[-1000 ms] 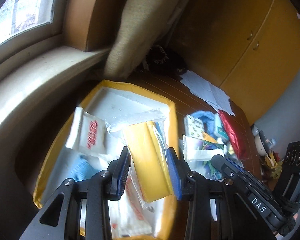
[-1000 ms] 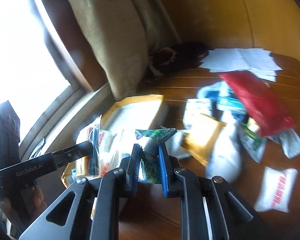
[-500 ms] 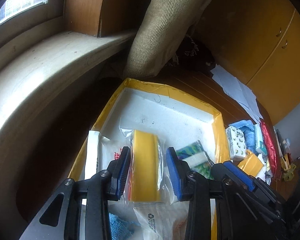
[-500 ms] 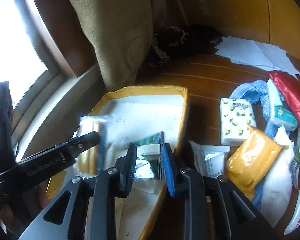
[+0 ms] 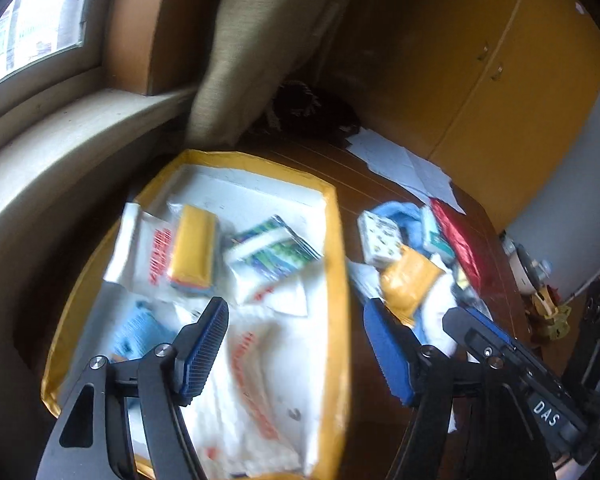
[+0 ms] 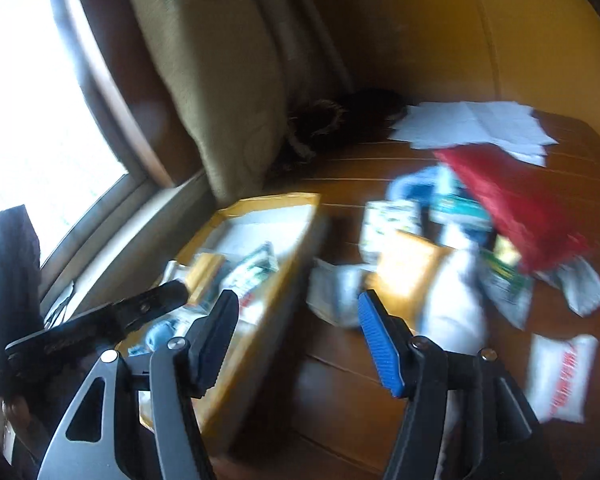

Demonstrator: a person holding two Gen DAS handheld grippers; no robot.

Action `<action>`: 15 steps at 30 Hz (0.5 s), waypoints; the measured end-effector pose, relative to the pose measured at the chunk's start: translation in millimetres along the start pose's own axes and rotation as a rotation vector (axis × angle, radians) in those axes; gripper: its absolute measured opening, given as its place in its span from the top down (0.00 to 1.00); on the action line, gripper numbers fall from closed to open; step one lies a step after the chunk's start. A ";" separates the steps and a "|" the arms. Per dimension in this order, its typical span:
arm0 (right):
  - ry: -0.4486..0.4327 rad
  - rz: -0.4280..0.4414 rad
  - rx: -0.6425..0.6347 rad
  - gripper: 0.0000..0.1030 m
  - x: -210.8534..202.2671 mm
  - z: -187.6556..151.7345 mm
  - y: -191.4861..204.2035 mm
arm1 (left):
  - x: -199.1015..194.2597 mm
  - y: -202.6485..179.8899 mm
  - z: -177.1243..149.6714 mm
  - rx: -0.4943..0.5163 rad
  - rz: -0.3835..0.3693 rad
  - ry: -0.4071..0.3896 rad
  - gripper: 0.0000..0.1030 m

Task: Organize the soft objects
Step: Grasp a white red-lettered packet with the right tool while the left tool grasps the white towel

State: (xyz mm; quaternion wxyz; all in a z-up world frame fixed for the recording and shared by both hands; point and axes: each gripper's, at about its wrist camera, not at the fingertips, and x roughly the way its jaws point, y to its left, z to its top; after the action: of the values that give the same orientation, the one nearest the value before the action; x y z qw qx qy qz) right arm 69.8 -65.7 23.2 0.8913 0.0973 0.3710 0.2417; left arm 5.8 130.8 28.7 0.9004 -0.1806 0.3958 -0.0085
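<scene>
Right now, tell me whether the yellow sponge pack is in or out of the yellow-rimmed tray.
In: the yellow sponge pack lies inside the yellow-rimmed tray.

The left gripper (image 5: 296,344) and right gripper (image 6: 296,340) both tilt downward, side by side, their jaws having just been opening and now standing wide apart with nothing between the blue pads. The left gripper's black finger (image 6: 156,304) shows beside the right.
</scene>
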 end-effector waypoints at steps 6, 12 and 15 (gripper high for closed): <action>0.006 -0.113 0.095 0.40 -47.5 -33.2 -71.0 | 7.9 -55.0 -26.4 0.079 -0.034 0.050 0.29; 0.032 -0.324 0.152 0.40 -63.9 -46.2 -129.1 | 35.9 -109.0 -36.7 0.161 -0.040 0.097 0.29; 0.061 -0.314 0.199 0.40 -62.0 -50.5 -149.7 | 53.5 -131.0 -35.5 0.203 -0.036 0.112 0.29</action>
State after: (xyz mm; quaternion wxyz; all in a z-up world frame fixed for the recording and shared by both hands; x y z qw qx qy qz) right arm 50.0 -226.6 -27.2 0.8923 0.1184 0.4307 0.0649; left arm 33.9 -11.4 12.1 0.8902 -0.0949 0.4392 -0.0748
